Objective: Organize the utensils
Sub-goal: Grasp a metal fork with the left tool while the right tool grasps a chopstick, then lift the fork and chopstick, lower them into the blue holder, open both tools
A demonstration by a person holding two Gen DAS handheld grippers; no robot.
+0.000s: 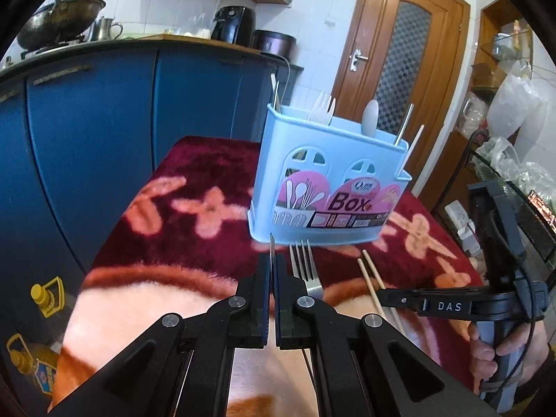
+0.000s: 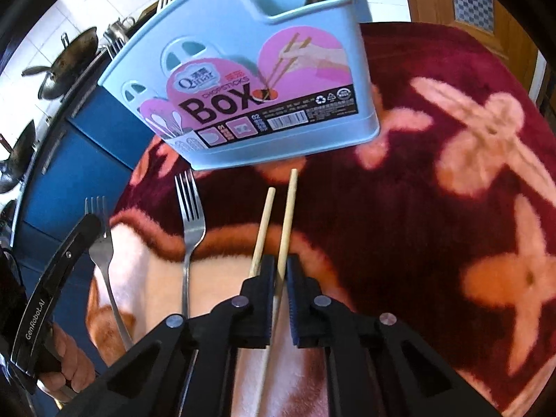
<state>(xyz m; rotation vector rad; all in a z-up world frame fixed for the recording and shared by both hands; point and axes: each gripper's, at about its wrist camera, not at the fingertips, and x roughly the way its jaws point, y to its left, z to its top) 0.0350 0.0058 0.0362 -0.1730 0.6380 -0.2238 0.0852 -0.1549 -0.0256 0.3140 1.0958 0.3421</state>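
Beside the box: your blue utensil box (image 1: pixel 330 180) stands upright on the red blanket (image 2: pixel 434 208), already holding forks, a spoon and sticks.
Left gripper: your left gripper (image 1: pixel 272 271) pinches a steel fork (image 2: pixel 100 243) edge-on, tines towards the box; probably lifted for dropping in.
Right gripper: your right gripper (image 2: pixel 281 271) straddles one of two pale chopsticks (image 2: pixel 288 215) lying before the box; fingers nearly closed around it; firm contact I cannot tell.
Loose fork: a second fork (image 2: pixel 191 215) lies flat before the box, between the held fork and the chopsticks.

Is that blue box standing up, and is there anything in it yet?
Upright and partly filled. The blue box stands on the blanket, with a white plastic fork, a spoon and thin sticks poking above its rim.
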